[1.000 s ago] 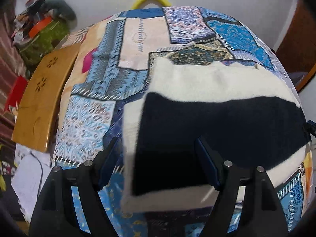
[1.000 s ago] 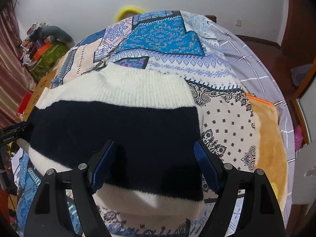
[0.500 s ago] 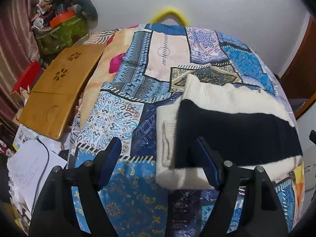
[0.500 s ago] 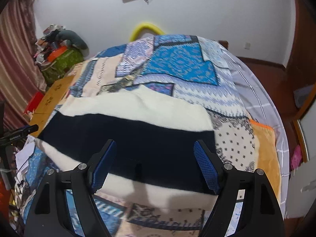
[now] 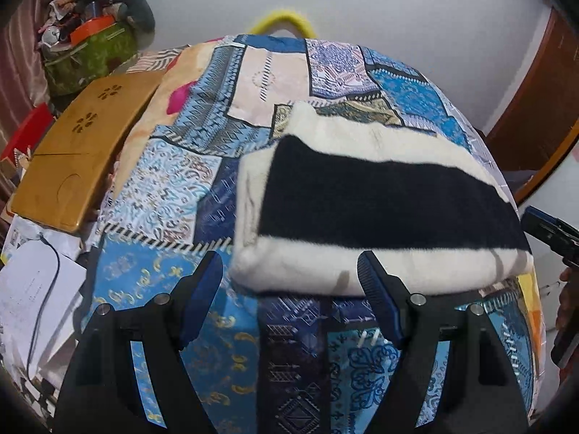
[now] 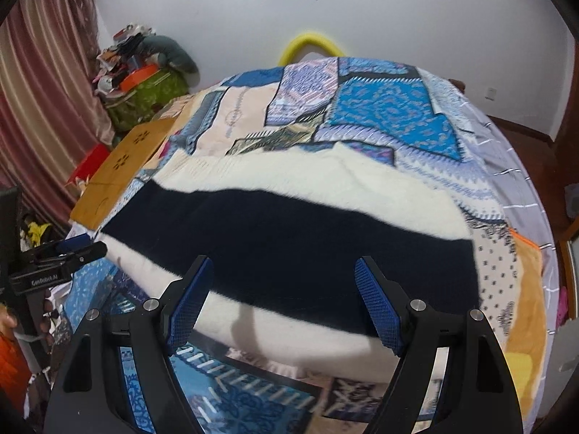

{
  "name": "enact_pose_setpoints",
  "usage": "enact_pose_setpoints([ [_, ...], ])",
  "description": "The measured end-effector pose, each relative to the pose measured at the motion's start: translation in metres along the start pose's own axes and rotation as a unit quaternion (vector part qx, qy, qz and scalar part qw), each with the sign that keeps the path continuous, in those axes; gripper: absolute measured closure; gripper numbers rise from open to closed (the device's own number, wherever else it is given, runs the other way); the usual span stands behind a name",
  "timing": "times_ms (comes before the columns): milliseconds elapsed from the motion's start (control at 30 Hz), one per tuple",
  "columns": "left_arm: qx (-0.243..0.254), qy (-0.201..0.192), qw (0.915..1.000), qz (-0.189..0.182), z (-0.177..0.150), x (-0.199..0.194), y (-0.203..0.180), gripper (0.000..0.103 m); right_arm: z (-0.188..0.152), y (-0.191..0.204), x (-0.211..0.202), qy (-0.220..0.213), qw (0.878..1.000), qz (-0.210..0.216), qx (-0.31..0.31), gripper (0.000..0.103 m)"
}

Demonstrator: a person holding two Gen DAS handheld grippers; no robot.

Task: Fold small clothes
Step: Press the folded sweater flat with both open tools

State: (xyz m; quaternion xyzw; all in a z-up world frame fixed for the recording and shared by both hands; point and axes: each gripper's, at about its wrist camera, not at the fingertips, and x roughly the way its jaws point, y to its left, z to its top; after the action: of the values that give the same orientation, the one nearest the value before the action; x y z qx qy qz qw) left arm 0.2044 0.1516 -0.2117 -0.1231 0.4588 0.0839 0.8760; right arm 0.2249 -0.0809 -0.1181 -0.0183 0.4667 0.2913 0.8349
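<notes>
A folded knit sweater (image 5: pixel 380 199), white with a broad black band, lies flat on the patchwork bedspread (image 5: pixel 173 188). My left gripper (image 5: pixel 289 271) hovers open just in front of the sweater's near left corner, touching nothing. In the right wrist view the same sweater (image 6: pixel 289 238) stretches across the bed. My right gripper (image 6: pixel 284 275) hangs open above its near edge, pads clear of the cloth. Each gripper shows in the other's view: the right one (image 5: pixel 550 231) at the sweater's right end, the left one (image 6: pixel 61 256) at its left end.
A wooden lap table (image 5: pixel 79 152) leans at the bed's left side, with papers (image 5: pixel 32 289) below it and a green bag of clutter (image 5: pixel 90 54) behind. A yellow hoop (image 5: pixel 282 18) stands at the far end. An orange blanket (image 6: pixel 524 307) lies at the right.
Both grippers have drawn back from the sweater and risen a little, so more of the bed shows. The sweater lies where it was, folded. Both jaws stayed open.
</notes>
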Motion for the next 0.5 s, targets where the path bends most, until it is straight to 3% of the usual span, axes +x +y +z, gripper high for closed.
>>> enact_pose_setpoints([
  [333, -0.050, 0.045, 0.9954, -0.068, -0.007, 0.020, -0.001, 0.027, -0.017, 0.020, 0.032, 0.048, 0.998, 0.000, -0.027, 0.025],
  [500, -0.103, 0.072, 0.9853, -0.116, -0.008, 0.032, 0.005, 0.027, -0.019, 0.023, 0.039, 0.063, 0.997, -0.002, -0.038, 0.020],
])
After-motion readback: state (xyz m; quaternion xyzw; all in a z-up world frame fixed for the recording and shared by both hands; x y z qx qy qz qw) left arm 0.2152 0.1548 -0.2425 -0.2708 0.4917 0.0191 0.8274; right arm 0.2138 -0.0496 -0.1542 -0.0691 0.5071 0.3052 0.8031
